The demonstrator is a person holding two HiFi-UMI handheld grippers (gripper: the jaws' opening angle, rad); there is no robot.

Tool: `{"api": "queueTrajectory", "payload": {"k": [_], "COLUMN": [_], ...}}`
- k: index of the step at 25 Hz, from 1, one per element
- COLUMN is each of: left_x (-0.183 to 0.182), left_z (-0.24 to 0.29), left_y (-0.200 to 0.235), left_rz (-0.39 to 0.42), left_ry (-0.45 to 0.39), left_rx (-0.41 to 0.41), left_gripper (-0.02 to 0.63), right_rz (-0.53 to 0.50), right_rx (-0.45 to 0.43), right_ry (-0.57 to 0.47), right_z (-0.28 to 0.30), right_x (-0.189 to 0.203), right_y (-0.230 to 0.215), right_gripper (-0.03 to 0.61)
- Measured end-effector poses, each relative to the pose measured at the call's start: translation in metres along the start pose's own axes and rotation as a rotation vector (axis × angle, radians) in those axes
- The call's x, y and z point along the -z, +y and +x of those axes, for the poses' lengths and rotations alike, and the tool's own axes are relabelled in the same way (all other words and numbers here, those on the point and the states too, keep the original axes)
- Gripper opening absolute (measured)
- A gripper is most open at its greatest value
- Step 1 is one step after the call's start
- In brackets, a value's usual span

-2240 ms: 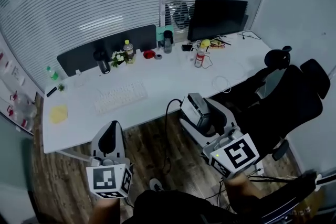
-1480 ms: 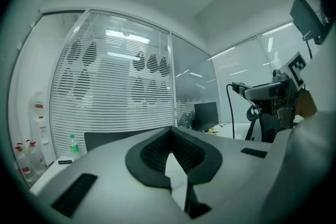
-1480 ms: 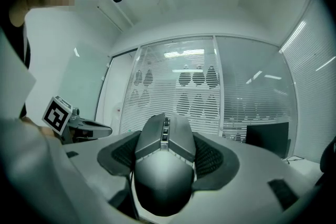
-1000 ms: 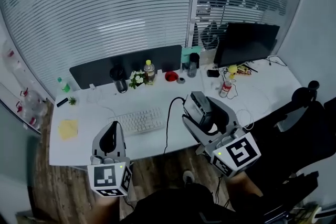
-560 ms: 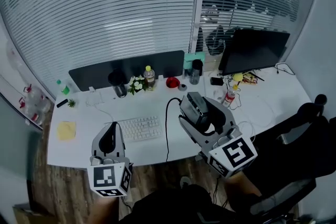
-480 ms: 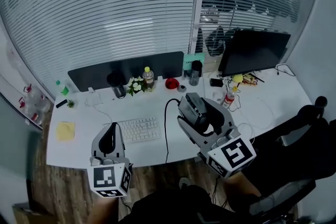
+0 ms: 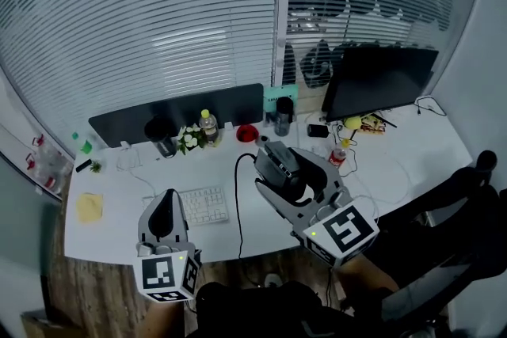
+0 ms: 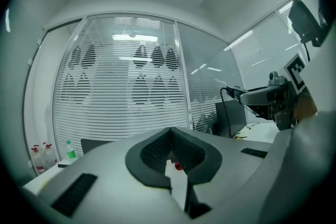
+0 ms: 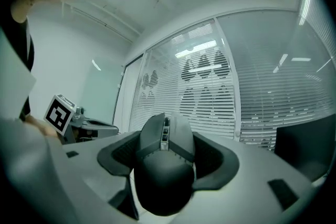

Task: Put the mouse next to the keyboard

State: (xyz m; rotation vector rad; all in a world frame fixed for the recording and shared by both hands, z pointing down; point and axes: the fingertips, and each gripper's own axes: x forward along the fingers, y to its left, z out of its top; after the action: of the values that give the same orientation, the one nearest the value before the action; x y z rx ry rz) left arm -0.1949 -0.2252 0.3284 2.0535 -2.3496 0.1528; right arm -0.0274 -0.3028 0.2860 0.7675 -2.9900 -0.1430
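A black corded mouse [image 9: 160,181] sits between the pads of my right gripper [image 9: 167,156], which is shut on it. In the head view that gripper [image 7: 279,167] holds the mouse [image 7: 276,157] in the air over the white desk [image 7: 119,206], right of the white keyboard [image 7: 202,204]. The mouse's black cable [image 7: 236,206] hangs down past the desk's front edge. My left gripper [image 7: 163,210] hovers near the front edge, just left of the keyboard. Its jaws [image 8: 172,153] are together with nothing between them.
A black monitor [image 7: 379,79] stands at the back right. Along the back are a bottle [image 7: 208,125], a red dish [image 7: 246,133], a dark mug [image 7: 162,137] and a small plant. A yellow pad [image 7: 89,206] lies at the left. A black chair [image 7: 475,202] is on the right.
The desk has come nearer: both grippers were over the floor and now hang over its front part. The mouse stays gripped in the right gripper.
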Motion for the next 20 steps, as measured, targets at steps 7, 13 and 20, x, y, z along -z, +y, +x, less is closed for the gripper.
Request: {"api": "queueTrajectory", "payload": {"k": [7, 13, 20], "left_x": [0.021, 0.047, 0.097], "left_z": [0.035, 0.061, 0.083], "left_y": [0.013, 0.045, 0.057], "left_rz": [0.057, 0.019, -0.048], "left_ry": [0.032, 0.044, 0.117], "left_rx": [0.036, 0.076, 0.132], "left_gripper": [0.029, 0.029, 0.029], "right_rz": [0.013, 0.044, 0.089], "right_rx": [0.066, 0.115, 0.167], "right_ry": [0.037, 0.076, 0.163], "right_z": [0.027, 0.057, 0.085], "right_x": [0.027, 0.053, 0.115], "right_y": [-0.021, -0.031, -0.043], "right_gripper": [0.298, 0.298, 0.298]}}
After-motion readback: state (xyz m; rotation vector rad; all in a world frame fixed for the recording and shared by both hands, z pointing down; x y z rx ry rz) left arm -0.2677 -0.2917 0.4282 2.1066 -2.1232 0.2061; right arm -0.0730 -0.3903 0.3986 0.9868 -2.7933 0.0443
